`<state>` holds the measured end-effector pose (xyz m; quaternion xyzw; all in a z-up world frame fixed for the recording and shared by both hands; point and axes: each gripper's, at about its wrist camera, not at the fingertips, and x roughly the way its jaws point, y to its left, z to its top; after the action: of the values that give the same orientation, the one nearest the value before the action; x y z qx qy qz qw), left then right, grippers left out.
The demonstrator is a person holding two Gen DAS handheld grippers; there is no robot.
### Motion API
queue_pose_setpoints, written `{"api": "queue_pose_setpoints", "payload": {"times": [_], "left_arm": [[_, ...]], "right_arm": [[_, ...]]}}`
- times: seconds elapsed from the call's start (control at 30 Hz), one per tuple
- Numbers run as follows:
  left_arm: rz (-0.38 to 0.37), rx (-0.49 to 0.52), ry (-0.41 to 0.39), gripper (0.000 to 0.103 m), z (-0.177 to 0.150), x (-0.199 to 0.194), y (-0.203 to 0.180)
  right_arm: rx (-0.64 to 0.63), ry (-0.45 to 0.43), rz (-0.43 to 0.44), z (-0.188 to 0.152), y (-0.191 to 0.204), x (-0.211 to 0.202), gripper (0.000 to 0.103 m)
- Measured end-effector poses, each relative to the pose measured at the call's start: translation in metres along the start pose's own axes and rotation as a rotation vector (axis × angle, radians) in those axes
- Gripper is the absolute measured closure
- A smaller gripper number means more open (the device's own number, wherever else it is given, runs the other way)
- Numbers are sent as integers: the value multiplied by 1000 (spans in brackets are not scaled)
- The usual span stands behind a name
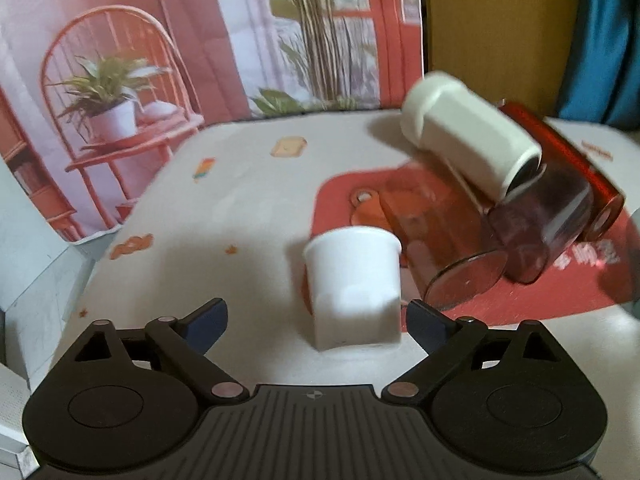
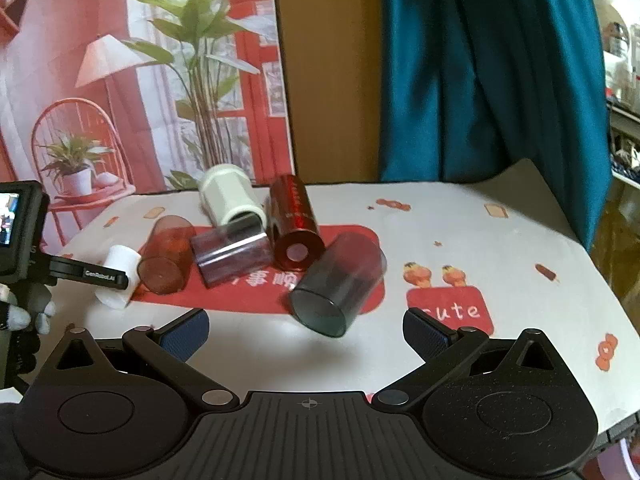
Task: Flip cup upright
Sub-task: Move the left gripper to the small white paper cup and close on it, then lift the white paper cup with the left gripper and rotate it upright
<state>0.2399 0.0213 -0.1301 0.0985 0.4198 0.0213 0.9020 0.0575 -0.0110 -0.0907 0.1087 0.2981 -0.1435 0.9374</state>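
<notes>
A small white cup (image 1: 354, 286) lies tipped on the tablecloth between the open jaws of my left gripper (image 1: 316, 326), nearer the right finger (image 1: 426, 326); it does not look gripped. In the right wrist view the same cup (image 2: 118, 276) lies at the left with the left gripper's finger (image 2: 102, 274) across it. My right gripper (image 2: 306, 330) is open and empty, just in front of a dark smoky cup (image 2: 338, 284) lying on its side.
More cups lie on the red mat (image 2: 256, 286): an orange clear one (image 2: 166, 254), a purple clear one (image 2: 232, 254), a red metallic one (image 2: 292, 222) and a large white one (image 2: 230, 196). A printed backdrop (image 2: 120, 80) and a teal curtain (image 2: 492, 72) stand behind the table.
</notes>
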Motion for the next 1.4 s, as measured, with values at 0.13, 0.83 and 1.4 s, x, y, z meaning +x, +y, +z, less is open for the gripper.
{"api": "queue_pose_setpoints", "payload": {"times": [0.13, 0.83, 1.4], "left_arm": [[-24, -20, -8, 48, 1, 7, -3], [-263, 104, 22, 49, -41, -62, -103], [-219, 59, -65, 18, -44, -116, -75]], "right_arm": [[21, 20, -8, 0, -7, 4, 0], [107, 38, 26, -16, -31, -2, 0], [66, 149, 33, -13, -16, 20, 0]]}}
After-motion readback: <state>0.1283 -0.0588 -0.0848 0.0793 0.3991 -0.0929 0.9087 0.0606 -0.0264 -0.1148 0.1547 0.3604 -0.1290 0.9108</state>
